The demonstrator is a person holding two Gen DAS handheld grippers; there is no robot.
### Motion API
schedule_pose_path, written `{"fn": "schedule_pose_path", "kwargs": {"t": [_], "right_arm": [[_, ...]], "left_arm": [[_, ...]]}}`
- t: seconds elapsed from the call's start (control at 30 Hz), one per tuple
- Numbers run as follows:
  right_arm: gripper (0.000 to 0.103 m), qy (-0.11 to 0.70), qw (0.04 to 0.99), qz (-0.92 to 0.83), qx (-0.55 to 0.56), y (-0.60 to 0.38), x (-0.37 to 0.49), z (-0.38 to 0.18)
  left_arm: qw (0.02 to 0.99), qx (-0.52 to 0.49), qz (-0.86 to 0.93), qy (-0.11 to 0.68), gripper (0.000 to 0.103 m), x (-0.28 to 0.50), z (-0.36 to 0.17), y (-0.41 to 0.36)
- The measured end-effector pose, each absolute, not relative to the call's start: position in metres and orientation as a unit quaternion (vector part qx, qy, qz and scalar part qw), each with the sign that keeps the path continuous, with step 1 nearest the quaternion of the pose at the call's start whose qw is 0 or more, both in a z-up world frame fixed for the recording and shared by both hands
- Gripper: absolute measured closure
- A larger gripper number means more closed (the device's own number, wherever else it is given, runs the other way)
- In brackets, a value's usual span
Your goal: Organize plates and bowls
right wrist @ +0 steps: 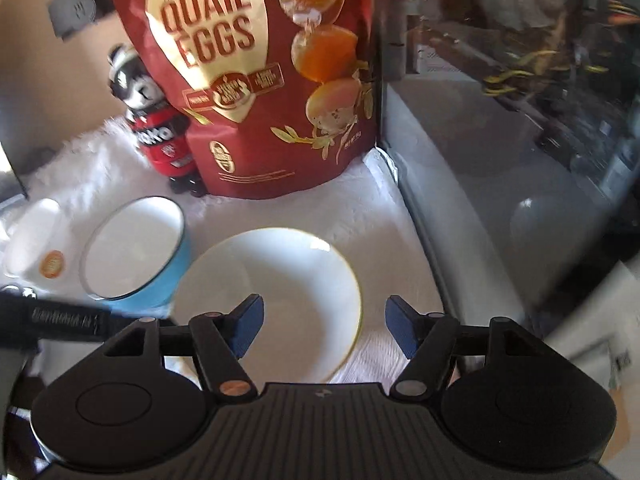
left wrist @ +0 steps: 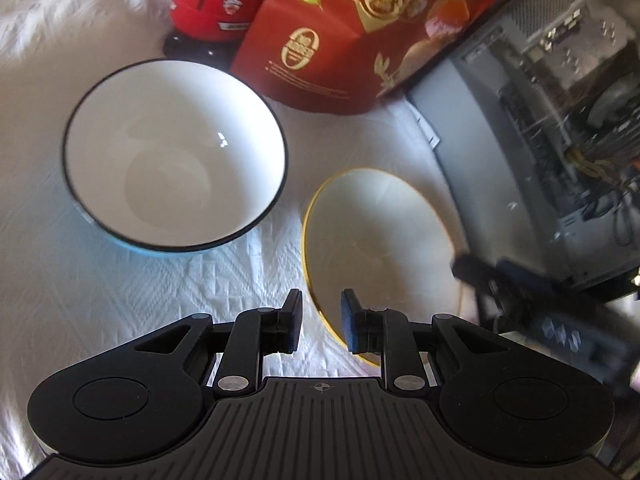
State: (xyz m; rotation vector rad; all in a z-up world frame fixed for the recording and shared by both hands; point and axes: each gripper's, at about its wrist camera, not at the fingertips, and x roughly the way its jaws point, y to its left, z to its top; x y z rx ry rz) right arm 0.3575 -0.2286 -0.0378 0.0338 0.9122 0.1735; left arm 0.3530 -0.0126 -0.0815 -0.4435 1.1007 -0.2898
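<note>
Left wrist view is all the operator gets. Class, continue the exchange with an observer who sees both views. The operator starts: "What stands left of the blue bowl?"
Observer: A white container with a round orange label stands left of the blue bowl.
Operator: What does the red bag say?
Observer: The red bag reads QUAIL EGGS.
Operator: How do the right jaws stand?
Observer: The right gripper has its jaws open and grips nothing. The gold-rimmed plate shows beyond them.

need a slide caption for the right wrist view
Right gripper, jaws open and empty, above a gold-rimmed plate beside a blue bowl, quail egg bag behind.
</note>
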Motion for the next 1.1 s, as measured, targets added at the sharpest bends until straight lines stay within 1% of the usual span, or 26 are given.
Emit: {"fn": "schedule_pose_path", "kwargs": {"t": [0.13, 0.33, 0.4, 0.43, 0.47, 0.63, 0.93, 1.1], "right_arm": [[0.031, 0.470, 0.878, 0.088, 0.011, -0.223, 0.392, -0.059], [0.031, 0.518, 0.849, 0.095, 0.046, -0.230, 0.424, -0.097], [0.032, 0.527, 0.841, 0.107, 0.059, -0.231, 0.429, -0.105], [0.036, 0.531, 0.837, 0.115, 0.062, -0.230, 0.430, -0.108], [0.041, 0.534, 0.834, 0.124, 0.065, -0.228, 0.430, -0.109], [0.041, 0.533, 0.833, 0.139, 0.046, -0.218, 0.422, -0.106], [0.040, 0.538, 0.825, 0.164, 0.059, -0.199, 0.404, -0.095], [0.040, 0.558, 0.806, 0.182, 0.076, -0.186, 0.394, -0.099]], "left_arm": [[0.817, -0.202, -0.126, 0.525, 0.078, 0.364, -0.092, -0.020], [0.813, -0.217, -0.115, 0.528, 0.077, 0.377, -0.102, -0.025], [0.811, -0.218, -0.115, 0.530, 0.079, 0.380, -0.104, -0.027], [0.811, -0.217, -0.116, 0.531, 0.081, 0.380, -0.104, -0.027], [0.809, -0.215, -0.116, 0.534, 0.081, 0.380, -0.104, -0.026], [0.800, -0.224, -0.119, 0.544, 0.082, 0.372, -0.104, -0.016], [0.795, -0.209, -0.109, 0.559, 0.082, 0.347, -0.102, 0.007], [0.795, -0.206, -0.100, 0.561, 0.082, 0.331, -0.098, 0.025]]}}
